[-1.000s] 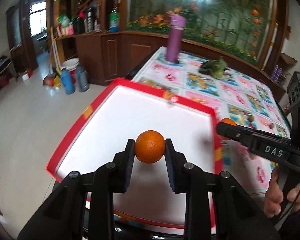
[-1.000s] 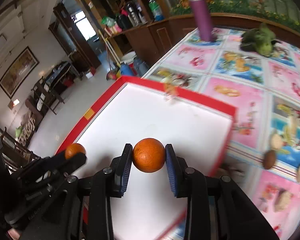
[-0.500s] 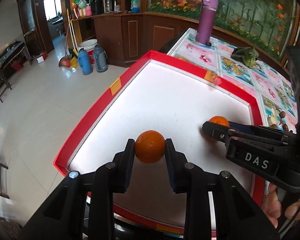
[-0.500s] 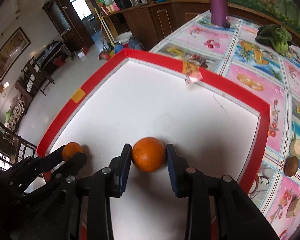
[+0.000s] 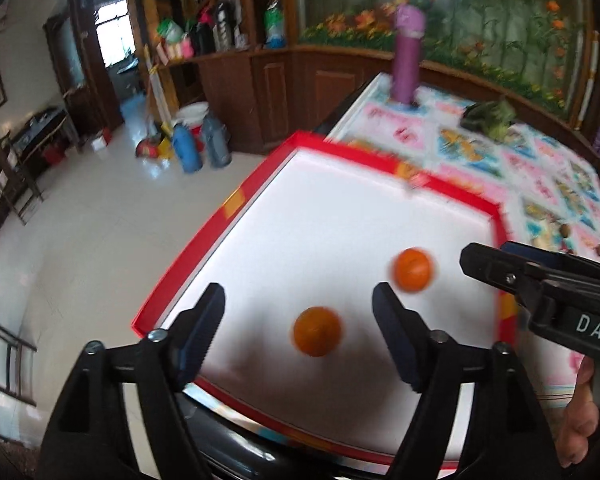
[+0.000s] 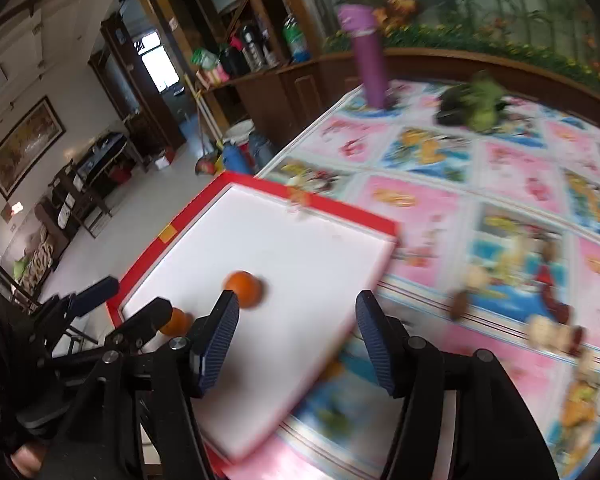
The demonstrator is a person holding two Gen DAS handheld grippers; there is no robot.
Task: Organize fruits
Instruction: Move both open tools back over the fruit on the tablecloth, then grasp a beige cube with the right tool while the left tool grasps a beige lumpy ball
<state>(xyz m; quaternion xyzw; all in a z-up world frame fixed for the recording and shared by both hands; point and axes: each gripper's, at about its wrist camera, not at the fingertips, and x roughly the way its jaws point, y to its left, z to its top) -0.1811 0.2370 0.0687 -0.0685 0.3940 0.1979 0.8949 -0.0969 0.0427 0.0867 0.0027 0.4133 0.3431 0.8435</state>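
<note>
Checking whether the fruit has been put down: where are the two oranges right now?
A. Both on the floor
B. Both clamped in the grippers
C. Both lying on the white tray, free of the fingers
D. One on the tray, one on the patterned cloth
C: both oranges lie on the red-rimmed white tray, and the opening left gripper and right gripper press on neither.

White letters "DAS" on black body of right tongs (image 5: pixel 496 258).

Home living room, wooden cabinets (image 5: pixel 300 92), thermos flasks (image 5: pixel 200 146) on tiled floor, framed painting (image 6: pixel 24 144)
</note>
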